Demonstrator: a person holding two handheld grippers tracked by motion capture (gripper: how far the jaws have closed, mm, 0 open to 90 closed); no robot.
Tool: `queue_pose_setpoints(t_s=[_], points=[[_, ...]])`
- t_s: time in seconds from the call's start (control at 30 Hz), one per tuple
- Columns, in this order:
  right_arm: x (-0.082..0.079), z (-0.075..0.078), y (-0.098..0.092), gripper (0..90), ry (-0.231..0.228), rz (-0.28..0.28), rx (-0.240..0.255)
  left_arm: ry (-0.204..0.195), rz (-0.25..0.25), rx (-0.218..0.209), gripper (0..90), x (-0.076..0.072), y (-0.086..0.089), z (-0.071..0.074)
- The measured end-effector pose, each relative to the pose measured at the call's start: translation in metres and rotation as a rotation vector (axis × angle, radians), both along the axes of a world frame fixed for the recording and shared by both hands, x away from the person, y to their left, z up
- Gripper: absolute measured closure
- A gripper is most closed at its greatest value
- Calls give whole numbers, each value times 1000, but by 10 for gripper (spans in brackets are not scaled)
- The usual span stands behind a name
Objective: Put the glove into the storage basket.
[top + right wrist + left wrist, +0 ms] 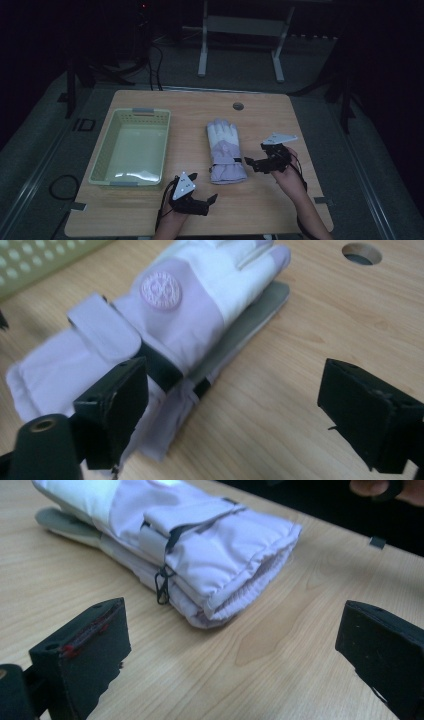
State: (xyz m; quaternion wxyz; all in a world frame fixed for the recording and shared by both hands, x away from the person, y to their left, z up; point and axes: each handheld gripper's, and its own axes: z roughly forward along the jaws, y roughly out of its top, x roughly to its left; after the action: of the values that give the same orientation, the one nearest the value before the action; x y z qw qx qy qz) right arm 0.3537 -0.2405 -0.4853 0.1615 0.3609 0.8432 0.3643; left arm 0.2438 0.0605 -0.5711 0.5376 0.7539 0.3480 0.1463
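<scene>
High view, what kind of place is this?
Probably a recording lab: a lone wooden table in a dark room, cables on the floor, a metal stand behind, and only a glove and basket.

bare table [260, 200] around glove [226, 150] | basket [131, 146] well left, apart

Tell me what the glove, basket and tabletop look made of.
Glove: padded woven synthetic, matte lilac and white, going by the puffy quilted cuff, stitched seams and round sewn-on badge; the grey palm edge looks like a smoother, grippier material, hard to tell which.
Basket: moulded plastic, pale green, slightly glossy, with perforated walls.
Table: light wood grain, likely laminate, flat satin finish.
</scene>
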Motion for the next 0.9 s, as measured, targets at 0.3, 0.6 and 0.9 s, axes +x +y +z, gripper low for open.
queue_pose_setpoints(t_s=[0.3, 0.6, 0.9], points=[[-4, 0, -11, 127, -29, 1, 26, 73, 29, 32, 50, 7, -2, 26], [-1, -2, -8, 122, -84, 24, 53, 92, 28, 39, 28, 35, -11, 41], [11, -1, 6, 105, -78, -31, 67, 82, 48, 84, 46, 73, -18, 55]])
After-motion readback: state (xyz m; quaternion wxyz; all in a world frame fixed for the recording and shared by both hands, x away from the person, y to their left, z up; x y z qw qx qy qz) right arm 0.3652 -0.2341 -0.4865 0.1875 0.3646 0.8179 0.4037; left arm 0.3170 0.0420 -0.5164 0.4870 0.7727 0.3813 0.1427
